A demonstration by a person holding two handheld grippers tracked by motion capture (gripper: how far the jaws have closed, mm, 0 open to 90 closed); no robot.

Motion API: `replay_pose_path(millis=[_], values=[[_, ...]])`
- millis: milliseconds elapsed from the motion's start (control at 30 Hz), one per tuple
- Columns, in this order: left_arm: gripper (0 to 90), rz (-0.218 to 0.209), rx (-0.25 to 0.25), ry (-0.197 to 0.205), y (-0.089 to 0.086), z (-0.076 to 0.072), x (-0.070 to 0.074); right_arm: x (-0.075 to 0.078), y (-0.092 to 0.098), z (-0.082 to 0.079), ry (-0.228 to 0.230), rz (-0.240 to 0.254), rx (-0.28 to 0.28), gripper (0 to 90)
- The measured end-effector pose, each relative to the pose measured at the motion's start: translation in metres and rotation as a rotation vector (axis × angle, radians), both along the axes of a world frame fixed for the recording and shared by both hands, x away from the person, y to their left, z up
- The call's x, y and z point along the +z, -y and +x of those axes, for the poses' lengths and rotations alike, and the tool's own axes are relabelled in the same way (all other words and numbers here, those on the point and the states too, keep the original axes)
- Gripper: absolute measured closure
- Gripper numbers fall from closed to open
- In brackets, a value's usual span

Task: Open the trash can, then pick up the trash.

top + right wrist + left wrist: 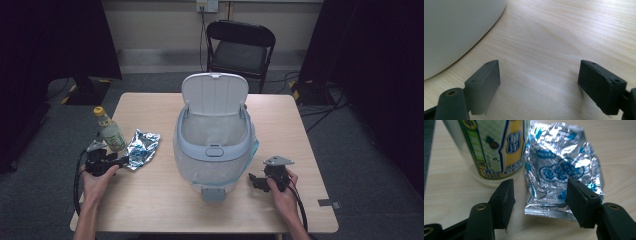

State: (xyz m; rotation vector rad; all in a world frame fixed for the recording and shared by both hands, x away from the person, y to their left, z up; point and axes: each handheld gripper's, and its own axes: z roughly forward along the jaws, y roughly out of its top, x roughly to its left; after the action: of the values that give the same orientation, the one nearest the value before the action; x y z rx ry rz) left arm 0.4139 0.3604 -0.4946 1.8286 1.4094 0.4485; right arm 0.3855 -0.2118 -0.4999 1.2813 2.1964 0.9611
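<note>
A crumpled silver and blue foil packet (142, 147) lies on the wooden table (150, 200), left of a white pedal bin (200, 150) whose lid (215, 92) stands up. My left gripper (122, 161) is at the packet's near end. In the left gripper view this gripper (539, 192) is open; the packet's (559, 162) lower edge lies between the jaws, with one jaw over its corner and the other apart from it. A small bottle (111, 131) with a yellow cap stands just behind, its label (491, 145) close by. My right gripper (254, 180) rests open, right of the bin, over bare wood (539, 75).
The bin's white wall (454, 30) curves close to the right gripper's left jaw. A clear liner bag hangs over the bin's rim. A black folding chair (240, 47) stands beyond the table's far edge. Dark curtains hang on both sides.
</note>
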Motion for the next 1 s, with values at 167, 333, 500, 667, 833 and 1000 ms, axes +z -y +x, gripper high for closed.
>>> replay_pose_path(millis=[167, 333, 500, 667, 833, 1000], values=[[44.5, 0.096, -0.029, 0.010, 0.015, 0.001, -0.001, 0.000, 0.000, 0.000, 0.000, 0.000, 0.000, 17.0], [60.8, 0.149, -0.064, 0.040, 0.029, -0.002, -0.002, 0.000, 0.000, 0.000, 0.000, 0.000, 0.000, 17.0], [86.8, 0.138, -0.101, 0.035, 0.031, -0.003, -0.001, 0.000, 0.000, 0.000, 0.000, 0.000, 0.000, 17.0], [89.9, 0.060, -0.100, 0.028, 0.027, -0.003, -0.003, 0.000, 0.000, 0.000, 0.000, 0.000, 0.000, 16.9], [90.0, -0.033, -0.095, 0.049, 0.021, -0.007, 0.000, 0.000, 0.000, 0.000, 0.000, 0.000, 0.000, 17.0], [90.0, -0.059, -0.119, 0.077, 0.023, -0.015, 0.008, 0.000, 0.000, 0.000, 0.000, 0.000, 0.000, 16.9]])
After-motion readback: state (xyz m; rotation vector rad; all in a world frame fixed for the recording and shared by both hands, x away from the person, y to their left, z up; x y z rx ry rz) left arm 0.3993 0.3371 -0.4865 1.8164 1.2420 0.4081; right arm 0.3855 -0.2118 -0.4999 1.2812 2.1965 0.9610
